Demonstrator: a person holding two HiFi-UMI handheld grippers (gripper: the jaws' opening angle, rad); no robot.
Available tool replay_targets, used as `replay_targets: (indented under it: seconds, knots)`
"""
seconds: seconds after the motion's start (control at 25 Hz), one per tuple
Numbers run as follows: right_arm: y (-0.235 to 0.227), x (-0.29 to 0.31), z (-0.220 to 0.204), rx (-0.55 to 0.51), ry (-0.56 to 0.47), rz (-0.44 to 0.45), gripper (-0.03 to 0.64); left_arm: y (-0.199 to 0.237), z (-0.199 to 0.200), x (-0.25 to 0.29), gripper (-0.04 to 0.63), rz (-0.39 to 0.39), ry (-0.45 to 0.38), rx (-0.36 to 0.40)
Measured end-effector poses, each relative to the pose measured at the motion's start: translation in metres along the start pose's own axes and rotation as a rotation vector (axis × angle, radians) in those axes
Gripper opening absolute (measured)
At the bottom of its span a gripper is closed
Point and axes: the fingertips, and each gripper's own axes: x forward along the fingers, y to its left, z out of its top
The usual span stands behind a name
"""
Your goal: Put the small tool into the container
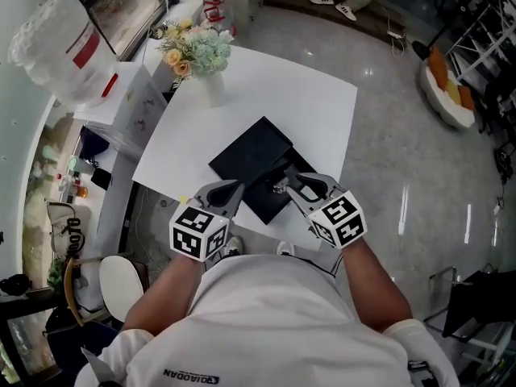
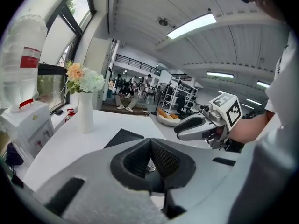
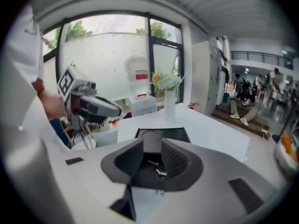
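Observation:
A flat black container (image 1: 250, 161) lies on the white table (image 1: 322, 111); in the right gripper view the container (image 3: 163, 134) shows two round recesses. The small metal tool (image 1: 280, 188) lies on the black surface at the container's near end. My right gripper (image 1: 289, 182) hangs just over it, open. Seen from that gripper (image 3: 152, 146), the tool (image 3: 159, 169) rests between and below the two pads, which do not touch it. To the left, my left gripper (image 1: 235, 190) hovers at the container's near left edge, and its (image 2: 150, 143) pads meet at the tips with nothing held.
A white vase of flowers (image 1: 205, 63) stands at the table's far left corner. A water dispenser with a large bottle (image 1: 60, 51) is left of the table, and a white stool (image 1: 121, 285) stands by my left side. The table's near edge is right below both grippers.

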Motion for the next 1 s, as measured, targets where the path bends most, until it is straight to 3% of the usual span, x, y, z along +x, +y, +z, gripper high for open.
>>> replay_targets:
  seconds: [0.16,0.32,0.64,1.0]
  knots:
    - [-0.004,-0.030,0.020,0.263,-0.153,-0.007,0.120,-0.012,0.014,-0.001,0.009,-0.032,-0.026,0.021]
    - [-0.004,-0.051,0.029,0.405,-0.264,-0.012,0.098,-0.019,0.024,-0.002,0.009,-0.052,-0.043,0.033]
    - [0.005,-0.065,0.021,0.419,-0.315,-0.060,0.010,-0.026,0.033,-0.004,0.009,-0.077,-0.049,0.053]
    - [0.010,-0.072,0.020,0.379,-0.355,-0.094,0.006,-0.033,0.031,-0.002,0.009,-0.101,-0.041,0.072]
